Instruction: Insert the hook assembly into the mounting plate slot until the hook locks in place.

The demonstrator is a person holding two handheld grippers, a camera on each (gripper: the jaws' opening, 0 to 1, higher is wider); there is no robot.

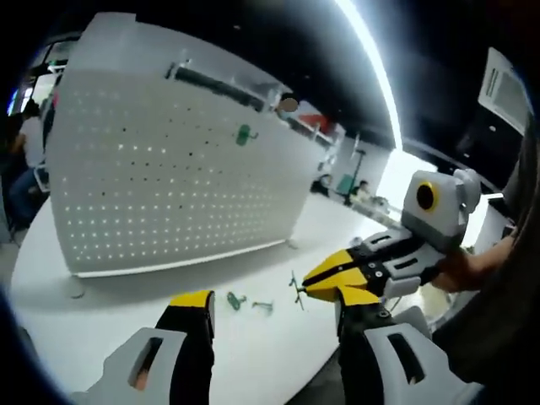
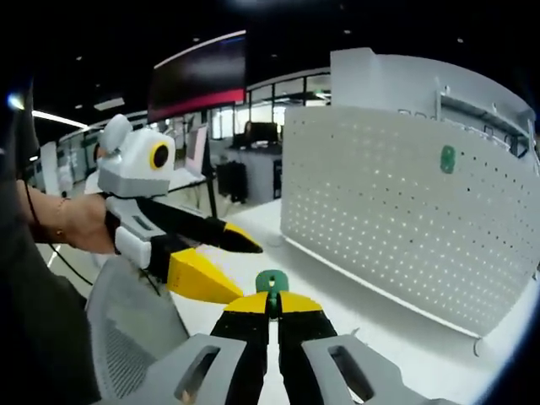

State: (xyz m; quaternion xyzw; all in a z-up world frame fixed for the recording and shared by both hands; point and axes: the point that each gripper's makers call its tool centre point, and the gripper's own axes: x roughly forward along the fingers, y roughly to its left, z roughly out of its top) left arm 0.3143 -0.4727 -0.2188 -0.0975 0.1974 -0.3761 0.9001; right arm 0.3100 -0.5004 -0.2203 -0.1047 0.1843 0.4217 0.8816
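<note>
The white pegboard mounting plate (image 1: 169, 177) stands upright on the white table (image 1: 101, 295), with one green hook (image 1: 245, 133) hung near its top. My left gripper (image 1: 274, 308) is open and holds nothing. Two loose green hooks (image 1: 236, 299) lie on the table just beyond its jaws. From the right comes my right gripper (image 1: 308, 283), shut on a small green hook assembly (image 1: 297, 291). In the right gripper view, my right gripper (image 2: 272, 304) pinches that hook assembly (image 2: 272, 282), well short of the pegboard (image 2: 396, 219). My left gripper (image 2: 245, 272) is open at the left.
A black bar (image 1: 219, 84) runs along the pegboard's top. A person's hand (image 2: 80, 224) holds the left gripper. A grey mesh chair (image 2: 126, 337) stands by the table edge. People sit at desks (image 2: 253, 160) in the background.
</note>
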